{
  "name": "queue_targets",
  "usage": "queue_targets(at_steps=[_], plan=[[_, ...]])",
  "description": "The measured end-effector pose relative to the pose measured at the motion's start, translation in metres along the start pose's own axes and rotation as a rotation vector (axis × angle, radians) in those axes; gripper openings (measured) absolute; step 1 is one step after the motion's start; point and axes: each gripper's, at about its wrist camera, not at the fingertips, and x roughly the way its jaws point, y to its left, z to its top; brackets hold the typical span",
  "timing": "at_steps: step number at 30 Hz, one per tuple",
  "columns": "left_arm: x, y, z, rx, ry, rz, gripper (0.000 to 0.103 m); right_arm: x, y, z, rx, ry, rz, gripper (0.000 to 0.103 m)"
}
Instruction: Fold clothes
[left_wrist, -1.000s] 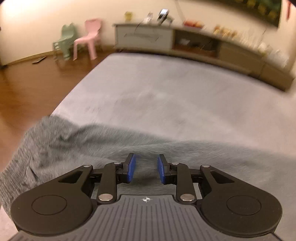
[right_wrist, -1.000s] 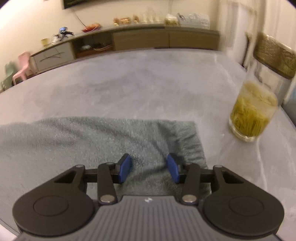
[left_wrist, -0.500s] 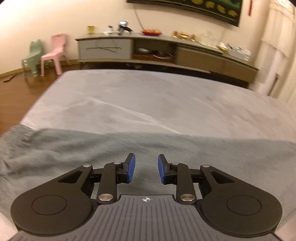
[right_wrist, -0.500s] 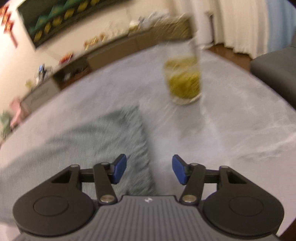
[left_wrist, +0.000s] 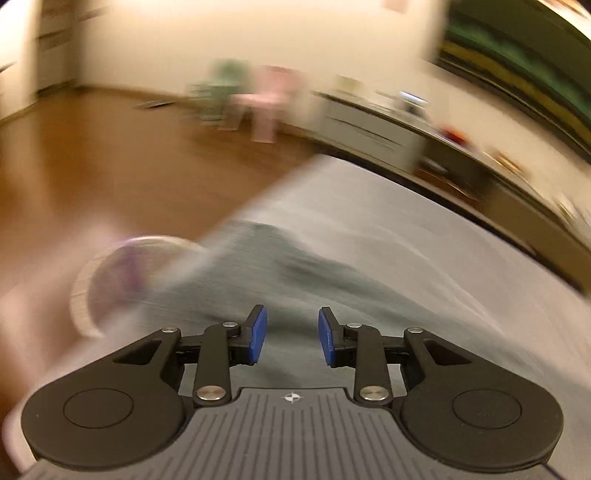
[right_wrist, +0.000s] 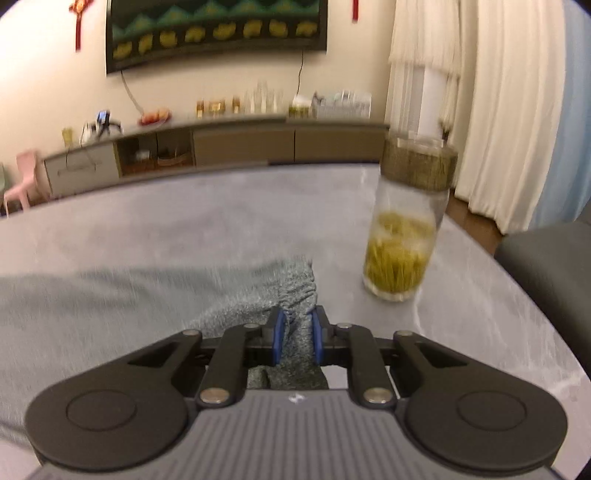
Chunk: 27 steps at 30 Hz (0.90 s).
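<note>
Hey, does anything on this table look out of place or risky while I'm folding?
Yes: a glass jar holding yellow-green contents stands upright on the table, close beside the grey garment corner that the right gripper pinches. Pulling the fabric might knock it over.

- Left wrist view: low over the grey table (left_wrist: 424, 236), looking along its fingers toward the table's left edge, wood floor and small chairs; heavily blurred.
- Right wrist view: low and close, facing the sideboard (right_wrist: 221, 147) and glass jar (right_wrist: 406, 229).
- Shared: grey knit garment (right_wrist: 110, 295), table, sideboard.
</note>
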Motion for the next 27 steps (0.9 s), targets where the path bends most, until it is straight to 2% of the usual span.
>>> queue_targets(at_steps=[2,3,5,6,7,8,10,13,15,18,19,21,22,25,27], plan=[[0.003,0.036,0.012,-0.091,-0.004,0.051,0.033,0.0,0.0,0.004,0.014,-0.012,-0.026,0.014],[0.006,0.047,0.015,-0.116,0.001,0.059,0.033,0.007,-0.001,0.004,0.021,0.017,-0.049,0.014],[0.011,0.062,0.021,-0.152,0.008,0.064,0.033,0.029,-0.005,-0.003,0.044,0.162,-0.09,0.015],[0.014,0.063,0.025,-0.15,0.007,0.05,0.033,0.033,-0.005,-0.005,0.051,0.189,-0.103,0.016],[0.018,0.063,0.029,-0.149,0.007,0.036,0.034,0.028,-0.003,-0.004,0.046,0.167,-0.114,0.019],[0.021,0.06,0.034,-0.132,0.005,0.018,0.042,0.023,-0.001,-0.004,0.042,0.144,-0.125,0.028],[0.029,0.044,0.044,-0.066,0.007,-0.023,0.051,0.014,0.003,-0.003,0.032,0.099,-0.148,0.04],[0.052,0.012,0.055,0.053,0.034,-0.057,0.067,0.009,0.012,-0.002,0.004,0.059,-0.146,0.042],[0.075,-0.006,0.058,0.117,0.066,-0.03,0.068,0.013,0.02,-0.002,-0.027,0.056,-0.116,0.042],[0.106,-0.03,0.061,0.202,0.111,0.005,0.062,0.019,0.033,-0.003,-0.073,0.052,-0.07,0.042],[0.111,-0.03,0.061,0.201,0.114,0.008,0.048,0.021,0.037,-0.003,-0.088,0.05,-0.054,0.042],[0.116,-0.025,0.062,0.178,0.104,0.012,0.035,0.025,0.046,-0.004,-0.119,0.047,-0.024,0.042],[0.118,-0.022,0.063,0.167,0.1,0.014,0.024,0.028,0.05,-0.004,-0.133,0.057,-0.014,0.04],[0.131,0.004,0.07,0.008,0.085,-0.004,0.022,0.053,0.051,-0.009,-0.155,0.181,-0.061,0.039],[0.138,0.013,0.073,-0.049,0.077,-0.022,0.023,0.061,0.049,-0.007,-0.145,0.2,-0.065,0.038]])
